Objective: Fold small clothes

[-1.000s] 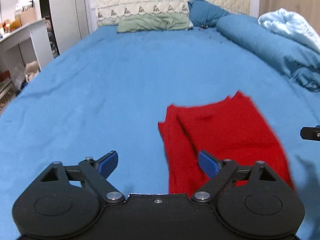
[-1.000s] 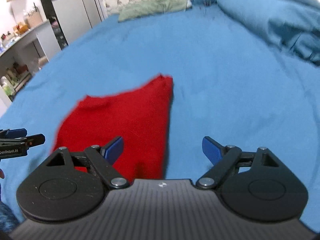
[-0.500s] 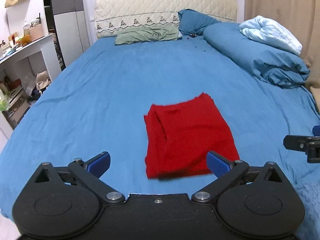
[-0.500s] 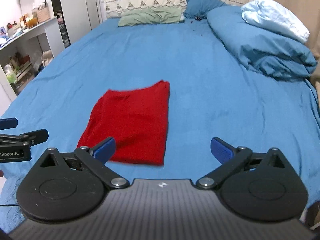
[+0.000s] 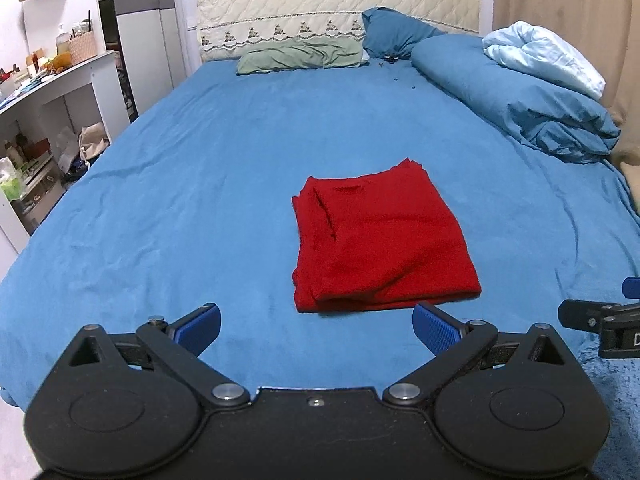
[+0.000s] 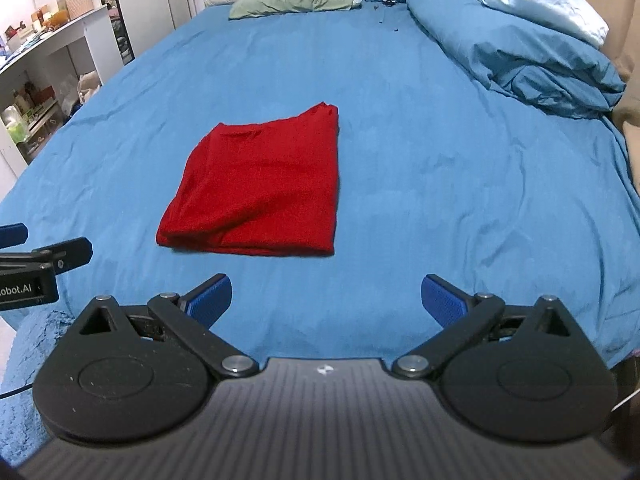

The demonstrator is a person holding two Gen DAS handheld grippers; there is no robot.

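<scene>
Blue bedsheet (image 5: 200,184) under folded red garment (image 5: 380,236)

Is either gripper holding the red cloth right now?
No. Both the left gripper and right gripper are open and short of the folded red cloth lying on the bed.

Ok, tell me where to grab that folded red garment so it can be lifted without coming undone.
Judging by its pose, pinch the folded red garment at its thick near edge, coming in low from the near side. The layers stack there into a rounded fold. Both the left gripper and right gripper face that edge, open.
</scene>
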